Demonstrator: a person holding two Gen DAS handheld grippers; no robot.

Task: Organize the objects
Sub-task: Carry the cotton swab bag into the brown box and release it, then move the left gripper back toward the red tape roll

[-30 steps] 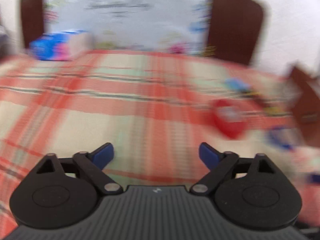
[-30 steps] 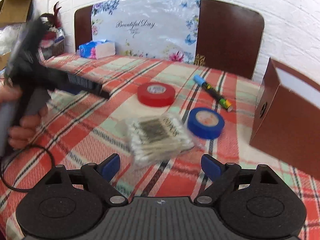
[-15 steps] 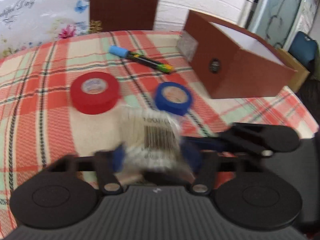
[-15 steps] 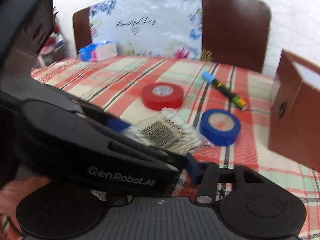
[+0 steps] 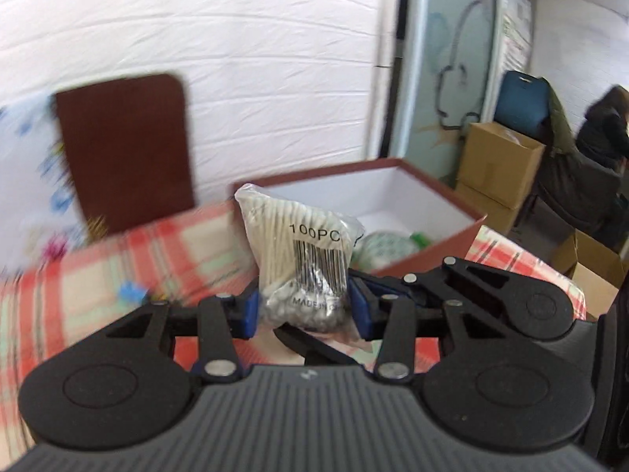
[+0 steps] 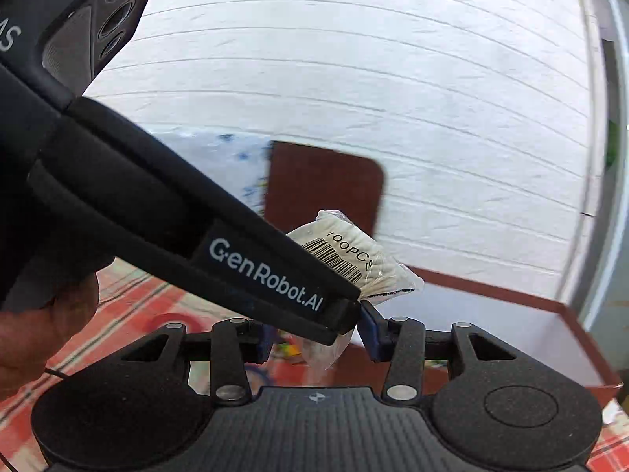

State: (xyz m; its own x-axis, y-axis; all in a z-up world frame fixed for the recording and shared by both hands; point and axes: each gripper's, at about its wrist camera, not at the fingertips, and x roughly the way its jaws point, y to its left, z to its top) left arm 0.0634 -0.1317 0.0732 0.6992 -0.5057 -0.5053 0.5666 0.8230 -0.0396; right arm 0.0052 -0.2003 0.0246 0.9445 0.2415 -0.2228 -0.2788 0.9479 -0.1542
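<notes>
A clear bag of cotton swabs with a barcode label stands upright between the blue pads of my left gripper. Its jaws are closing and the pads press on the bag's lower end. The bag hangs above the plaid table, in front of the open brown box. My right gripper holds the same bag from the other side, its pads on the bag's plastic tail. The left gripper's black finger crosses the right wrist view and hides part of that grip.
The brown box has a white inside and holds a green-and-white item. A blue marker cap and a red tape roll lie on the plaid cloth. A hand is at the left. Cardboard boxes and a seated person are beyond the table.
Both grippers went from open to shut on the swab bag. They lifted it off the table and carried it up and to the right, toward the brown box.
</notes>
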